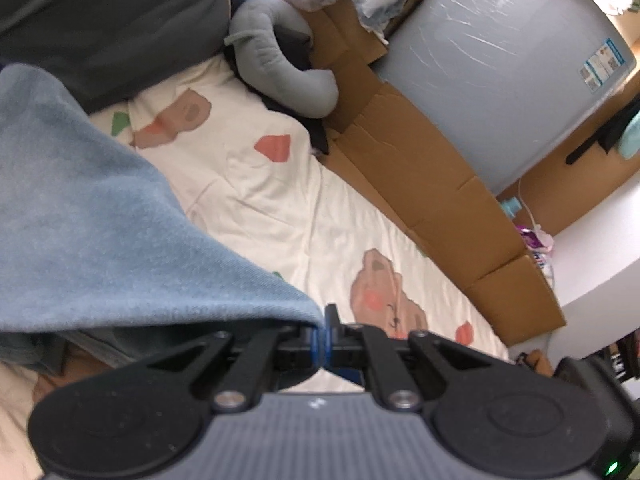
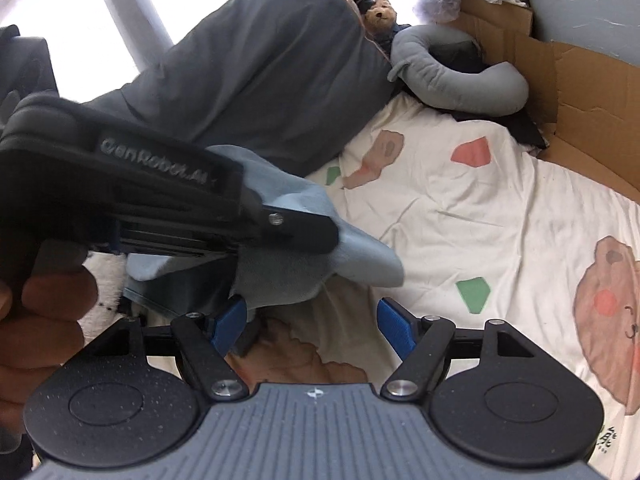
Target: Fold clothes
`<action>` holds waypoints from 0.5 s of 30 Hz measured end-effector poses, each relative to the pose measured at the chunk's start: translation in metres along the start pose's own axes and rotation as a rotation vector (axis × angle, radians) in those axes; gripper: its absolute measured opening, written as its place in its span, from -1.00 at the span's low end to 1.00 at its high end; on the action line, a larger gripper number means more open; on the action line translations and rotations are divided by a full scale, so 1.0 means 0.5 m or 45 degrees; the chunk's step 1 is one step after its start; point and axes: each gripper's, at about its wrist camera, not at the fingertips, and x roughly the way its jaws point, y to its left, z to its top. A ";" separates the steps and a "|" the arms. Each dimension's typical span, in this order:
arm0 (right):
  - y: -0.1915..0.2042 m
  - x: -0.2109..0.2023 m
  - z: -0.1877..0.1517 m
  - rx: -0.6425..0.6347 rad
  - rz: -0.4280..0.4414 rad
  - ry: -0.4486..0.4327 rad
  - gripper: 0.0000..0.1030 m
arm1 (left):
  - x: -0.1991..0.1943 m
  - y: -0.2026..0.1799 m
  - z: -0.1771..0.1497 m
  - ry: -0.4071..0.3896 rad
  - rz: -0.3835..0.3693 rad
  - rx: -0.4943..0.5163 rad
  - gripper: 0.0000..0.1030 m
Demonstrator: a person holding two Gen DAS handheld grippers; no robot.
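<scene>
A light blue garment (image 1: 120, 220) is lifted off the cream bed sheet (image 1: 280, 200), and my left gripper (image 1: 322, 336) is shut on its corner, blue pads pressed together. In the right wrist view that left gripper (image 2: 320, 236) comes in from the upper left in a person's hand (image 2: 40, 308), with the light blue garment (image 2: 304, 264) hanging from its tip. My right gripper (image 2: 314, 330) stands open just below the hanging cloth. Its left pad (image 2: 230, 326) is close under the cloth's lower edge, and nothing is pinched between the pads.
A dark grey pillow (image 2: 260, 72) lies at the head of the bed, with a grey plush elephant (image 2: 460, 76) and a teddy bear (image 2: 380, 12) beside it. Flattened cardboard (image 1: 420, 184) and a plastic-wrapped mattress (image 1: 500, 80) line the bed's right side.
</scene>
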 end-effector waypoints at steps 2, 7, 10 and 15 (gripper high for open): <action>0.001 0.002 -0.003 0.012 0.030 0.010 0.52 | 0.000 -0.007 -0.002 0.007 -0.020 -0.005 -0.94; 0.005 0.002 -0.004 0.069 0.076 0.015 0.64 | 0.000 -0.023 -0.002 0.027 -0.073 -0.031 -0.94; 0.003 0.000 0.001 0.113 0.067 -0.015 0.65 | -0.006 -0.035 0.004 0.033 -0.105 -0.033 -0.94; -0.007 0.011 -0.004 0.172 0.005 -0.047 0.39 | -0.006 -0.068 -0.002 0.078 -0.122 0.021 -0.94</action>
